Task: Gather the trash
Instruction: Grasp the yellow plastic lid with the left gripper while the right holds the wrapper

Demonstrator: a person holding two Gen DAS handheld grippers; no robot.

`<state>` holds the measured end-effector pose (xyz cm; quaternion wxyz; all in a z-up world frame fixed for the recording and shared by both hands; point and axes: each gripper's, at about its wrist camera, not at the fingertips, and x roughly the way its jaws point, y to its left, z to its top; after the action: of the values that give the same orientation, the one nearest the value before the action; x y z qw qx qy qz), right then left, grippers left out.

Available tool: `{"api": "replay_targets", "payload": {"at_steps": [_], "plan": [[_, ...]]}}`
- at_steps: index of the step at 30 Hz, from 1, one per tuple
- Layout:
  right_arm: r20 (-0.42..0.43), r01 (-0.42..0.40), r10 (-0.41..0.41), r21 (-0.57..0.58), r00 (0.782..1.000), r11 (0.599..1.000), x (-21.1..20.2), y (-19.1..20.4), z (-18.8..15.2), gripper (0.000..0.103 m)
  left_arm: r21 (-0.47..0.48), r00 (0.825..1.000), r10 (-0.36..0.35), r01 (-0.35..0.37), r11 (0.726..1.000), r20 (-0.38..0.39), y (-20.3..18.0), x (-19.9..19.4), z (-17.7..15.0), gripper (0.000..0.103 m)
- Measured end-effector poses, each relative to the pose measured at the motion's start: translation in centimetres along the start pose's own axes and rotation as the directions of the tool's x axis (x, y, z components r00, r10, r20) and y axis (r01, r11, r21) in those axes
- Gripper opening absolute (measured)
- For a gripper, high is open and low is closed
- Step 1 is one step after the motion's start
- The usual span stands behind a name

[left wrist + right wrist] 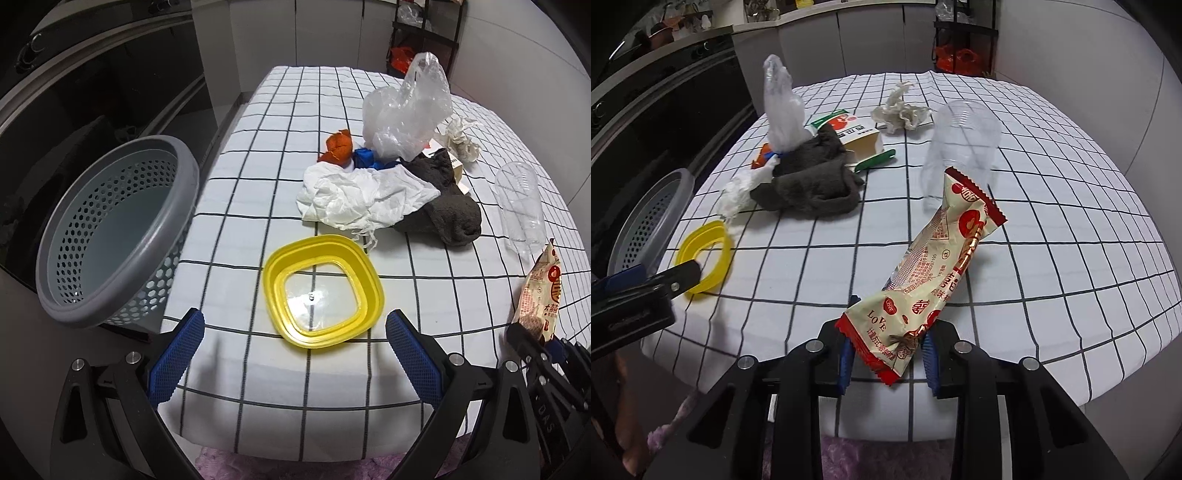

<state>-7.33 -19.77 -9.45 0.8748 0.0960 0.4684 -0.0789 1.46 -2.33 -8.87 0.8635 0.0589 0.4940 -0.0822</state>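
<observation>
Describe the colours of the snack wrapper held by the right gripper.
The snack wrapper is cream with red print and red ends, clearest in the right wrist view.

Snack wrapper (934, 269), cream and red: "LOVE" legible in red letters near its lower end, repeated small inside a red round badge. Remaining wrapper print is Chinese characters, too small to transcribe. Carton (849, 129) behind the dark cloth: characters, not legible.

Bright, even overhead light; soft shadows fall beneath the jaws on the bench (258, 369). Strong fisheye bending with dark corners. The basket (110, 236) rim is slightly blurred.
</observation>
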Motion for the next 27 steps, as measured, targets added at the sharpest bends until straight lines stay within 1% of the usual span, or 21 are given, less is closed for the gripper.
{"api": "replay_targets", "payload": {"at_steps": [4, 10, 12, 16, 18, 20, 22, 27], "plan": [[0.012, -0.022, 0.022, -0.006, 1.000, 1.000, -0.6, 0.3, -0.1, 0.030, 0.003, 1.000, -0.004, 0.004, 1.000, -0.022, -0.8, 1.3, 0.4, 0.097], [0.014, -0.040, 0.040, -0.018, 0.999, 0.999, -0.7, 0.8, 0.1, 0.030, -0.018, 0.999, -0.001, 0.000, 1.000, -0.050, -0.8, 3.0, 0.4, 0.097], [0.010, -0.046, 0.046, -0.022, 0.999, 0.999, -0.5, 0.9, 0.1, 0.030, -0.021, 0.999, 0.004, -0.006, 1.000, -0.053, -0.8, 3.4, 0.4, 0.097], [0.006, -0.053, 0.053, -0.027, 0.999, 0.998, -0.3, 1.1, 0.1, 0.030, -0.031, 0.999, -0.014, 0.013, 0.999, -0.040, -0.7, 4.0, 0.8, 0.096], [0.003, -0.057, 0.057, -0.026, 0.998, 0.998, -0.3, 1.1, 0.0, 0.030, -0.029, 0.999, -0.016, 0.015, 0.999, -0.029, -0.8, 3.9, 0.9, 0.093], [0.001, -0.059, 0.059, -0.025, 0.998, 0.998, -0.3, 1.1, 0.1, 0.030, -0.025, 1.000, -0.016, 0.015, 1.000, -0.008, -0.7, 3.7, 1.0, 0.079], [0.000, -0.060, 0.060, -0.024, 0.998, 0.998, -0.2, 1.0, 0.1, 0.030, -0.017, 1.000, -0.019, 0.019, 1.000, 0.001, -0.8, 3.5, 1.2, 0.072], [0.003, -0.060, 0.060, -0.026, 0.998, 0.998, -0.3, 1.1, 0.2, 0.030, -0.011, 1.000, -0.025, 0.025, 1.000, 0.004, -0.7, 3.4, 1.1, 0.070]]}}
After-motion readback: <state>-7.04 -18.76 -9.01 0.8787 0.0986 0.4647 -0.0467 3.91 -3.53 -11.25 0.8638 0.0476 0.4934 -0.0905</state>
